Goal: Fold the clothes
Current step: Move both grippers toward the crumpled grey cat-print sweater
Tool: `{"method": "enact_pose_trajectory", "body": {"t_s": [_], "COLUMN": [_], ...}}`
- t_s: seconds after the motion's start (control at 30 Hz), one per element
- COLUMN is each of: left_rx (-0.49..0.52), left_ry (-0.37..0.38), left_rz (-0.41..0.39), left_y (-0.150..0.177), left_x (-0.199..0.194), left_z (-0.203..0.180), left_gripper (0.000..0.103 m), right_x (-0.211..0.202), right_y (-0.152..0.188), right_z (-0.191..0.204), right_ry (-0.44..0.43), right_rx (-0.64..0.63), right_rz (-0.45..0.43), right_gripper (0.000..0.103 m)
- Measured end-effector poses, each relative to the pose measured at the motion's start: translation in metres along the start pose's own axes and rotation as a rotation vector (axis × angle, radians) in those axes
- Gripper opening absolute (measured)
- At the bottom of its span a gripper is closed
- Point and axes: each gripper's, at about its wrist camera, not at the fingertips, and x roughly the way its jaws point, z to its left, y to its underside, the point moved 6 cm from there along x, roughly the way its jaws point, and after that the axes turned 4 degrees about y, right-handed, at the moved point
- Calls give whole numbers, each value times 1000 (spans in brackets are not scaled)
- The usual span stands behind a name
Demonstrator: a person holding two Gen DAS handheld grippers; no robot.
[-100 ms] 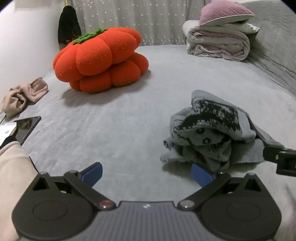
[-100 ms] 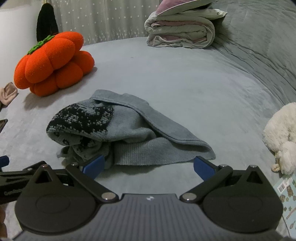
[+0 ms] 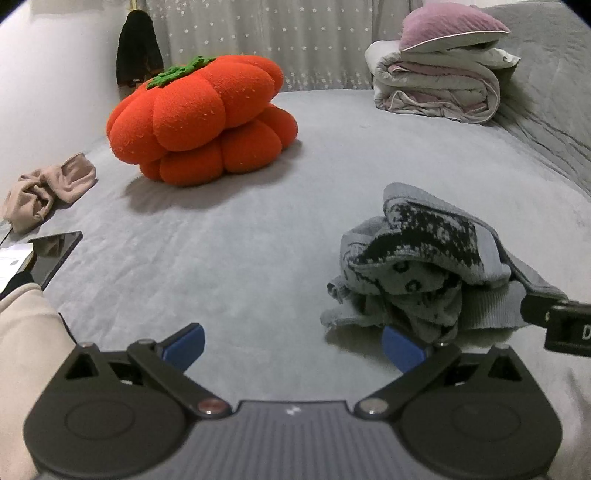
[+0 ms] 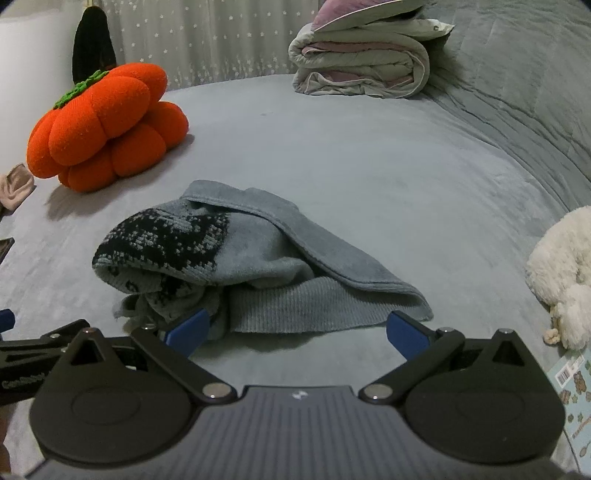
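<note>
A grey knitted sweater (image 4: 236,266) with a black pattern lies crumpled in a heap on the bed (image 4: 369,166), which has a grey cover. One part with the black pattern lies on top at the left side of the heap, and a ribbed edge lies flat on the bed at the right side.

The right tongs (image 4: 297,330) stand wide and hold nothing. They are low, just in front of the sweater. The left blue fingertip (image 4: 186,330) is touching or almost touching the near folds of the heap; I cannot tell which. The right one is just beside the ribbed edge.

The left tongs (image 3: 293,345) also stand wide and empty. They are to the left of the sweater (image 3: 421,266). Their right fingertip (image 3: 402,349) is just at the near lower edge of the heap, and the left one is over bare bed cover. A beige sleeve (image 3: 22,350) shows at the left edge of this view.

Farther on the bed there is an orange pumpkin-shaped cushion (image 3: 201,118) with a green stem. A folded duvet (image 3: 436,88) with a purple pillow (image 3: 450,27) on top lies at the far right. A beige cloth (image 3: 48,188) and a dark phone (image 3: 51,253) lie at the left side. A white plush toy (image 4: 561,277) is at the right edge of the right view.
</note>
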Motion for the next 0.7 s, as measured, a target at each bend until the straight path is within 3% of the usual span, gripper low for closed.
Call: {"method": "enact_pose_trajectory", "body": {"t_s": [0.7], "left_rx": [-37], "left_ry": [-13], "left_rz": [25], "left_y": [-5], "left_x": [6], "left_z": [12], "left_gripper": [102], "right_x": [7], "right_y": [0], "right_z": [15], "right_ry": [-40], "right_rx": [11], "right_rz": [-2], "right_gripper": [103]}}
